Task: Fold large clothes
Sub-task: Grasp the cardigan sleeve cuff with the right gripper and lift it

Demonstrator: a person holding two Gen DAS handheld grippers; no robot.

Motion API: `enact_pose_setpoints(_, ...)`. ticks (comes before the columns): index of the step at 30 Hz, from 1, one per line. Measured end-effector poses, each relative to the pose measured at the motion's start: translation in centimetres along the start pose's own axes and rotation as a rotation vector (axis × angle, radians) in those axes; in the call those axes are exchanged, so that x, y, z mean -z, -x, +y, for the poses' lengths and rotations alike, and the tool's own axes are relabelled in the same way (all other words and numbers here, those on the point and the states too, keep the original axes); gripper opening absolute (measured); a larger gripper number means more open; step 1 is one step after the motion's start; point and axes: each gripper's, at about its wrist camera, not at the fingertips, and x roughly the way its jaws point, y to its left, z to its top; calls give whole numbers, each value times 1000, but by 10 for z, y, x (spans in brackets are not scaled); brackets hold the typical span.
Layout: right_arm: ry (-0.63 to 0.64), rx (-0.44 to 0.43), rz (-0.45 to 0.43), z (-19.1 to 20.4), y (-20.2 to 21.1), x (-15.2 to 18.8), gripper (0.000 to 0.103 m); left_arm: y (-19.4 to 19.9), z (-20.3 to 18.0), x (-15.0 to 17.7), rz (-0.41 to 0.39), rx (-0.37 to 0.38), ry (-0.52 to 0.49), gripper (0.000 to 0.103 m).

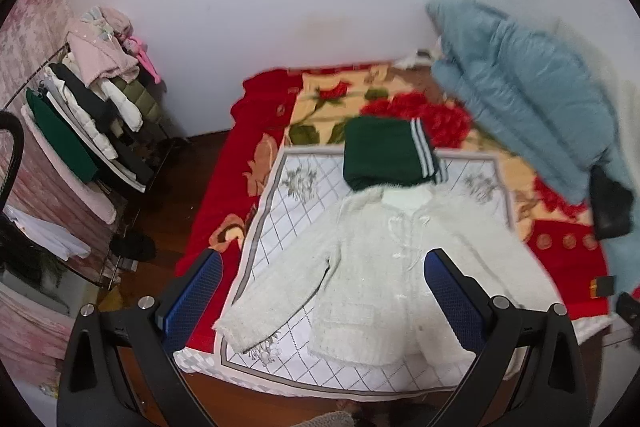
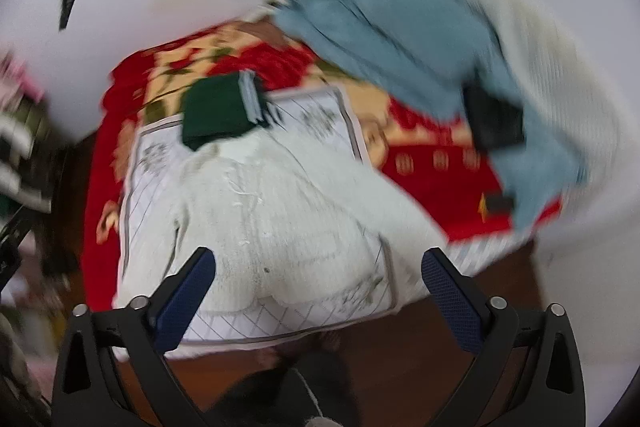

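So there's a white fuzzy cardigan (image 1: 372,267) spread face-up on the bed (image 1: 248,131), lying on a white quilted mat (image 1: 296,195) with a grey border and a diamond grid that covers the near half of the bed. The collar points toward the far wall, the hem sits close to the near edge, and the one sleeve I can see properly angles out toward the mat's near left corner. Right above the collar, touching it or just about, is a folded dark green garment (image 1: 388,155) with white stripes on one end, straddling the mat's far edge. Under all that is a loud red blanket (image 1: 436,123) with big roses. At the far right corner of the bed, against the wall, there's a heap of light blue padded coat (image 1: 520,95) with something black (image 1: 610,203) beside it. Off the bed's left side stands a rack of hanging clothes (image 1: 92,115). Both tools hang over the near edge, tilted down at the cardigan: the left gripper (image 1: 322,263) has its blue pads spread wide with nothing between them, and the right gripper (image 2: 318,263) is also spread wide and empty. The right-hand view is pretty smeared, so the details over there are fuzzy.
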Motion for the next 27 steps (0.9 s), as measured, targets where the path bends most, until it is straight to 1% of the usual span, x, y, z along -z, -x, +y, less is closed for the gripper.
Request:
enact_pose_setpoints(1,-64,2,30,-19,-26,1,86,-20,-9,3,21,-5,-6,103)
enact_pose_setpoints(2,-134,-1,66,-41,-56,2,73,-40,-18,5,49,-17,-13,103)
enact_pose_setpoints(3,-194,0,99,-62,-84,4,68,-59,-28,10,76,-22,-16,103)
enact_pose_setpoints(5,-330,-20,143,-109,-146,15,68,-99,-51,22,126,-37,-28,103)
enact_pose_setpoints(6,-382,-25,166,-125,-173,22,68,-123,-67,30,160,-54,-37,103)
enact_pose_setpoints(8,-518,-68,197,-167,-231,41,68,-162,-92,45,224,-72,-53,103)
enact_pose_setpoints(9,-585,-75,228,-188,-266,53,69,-187,-109,54,269,-85,-58,103)
enact_pose_setpoints(10,-627,-75,257,-199,-290,60,69,-200,-119,60,293,-86,-56,103)
enact_pose_setpoints(13,-843,-122,324,-253,-380,100,69,-245,-157,86,384,-72,-65,103)
enact_pose_setpoints(15,-923,-147,347,-271,-424,118,69,-270,-184,103,424,-65,-88,103)
enact_pose_setpoints(16,-976,-152,387,-283,-457,133,69,-279,-194,109,439,-64,-97,103)
enact_pose_setpoints(17,-1040,-171,409,-290,-479,144,69,-285,-200,114,449,-63,-101,103)
enact_pose_setpoints(19,-1135,-234,402,-301,-514,159,69,-305,-222,126,479,-60,-108,103)
enact_pose_setpoints(20,-1175,-243,383,-308,-527,163,69,-311,-226,127,487,-57,-110,103)
enact_pose_setpoints(21,-1205,-258,350,-312,-530,165,57,-319,-234,129,500,-54,-114,103)
enact_pose_setpoints(22,-1262,-262,251,-319,-525,167,51,-326,-241,132,507,-50,-116,103)
enact_pose_setpoints(24,-1271,-222,108,-325,-505,162,35,-334,-253,133,507,-29,-119,103)
enact_pose_setpoints(26,-1235,-229,34,-322,-491,154,34,-340,-264,131,495,-9,-128,103)
enact_pose_setpoints(27,-1197,-228,29,-319,-491,149,34,-341,-269,131,491,-5,-134,103)
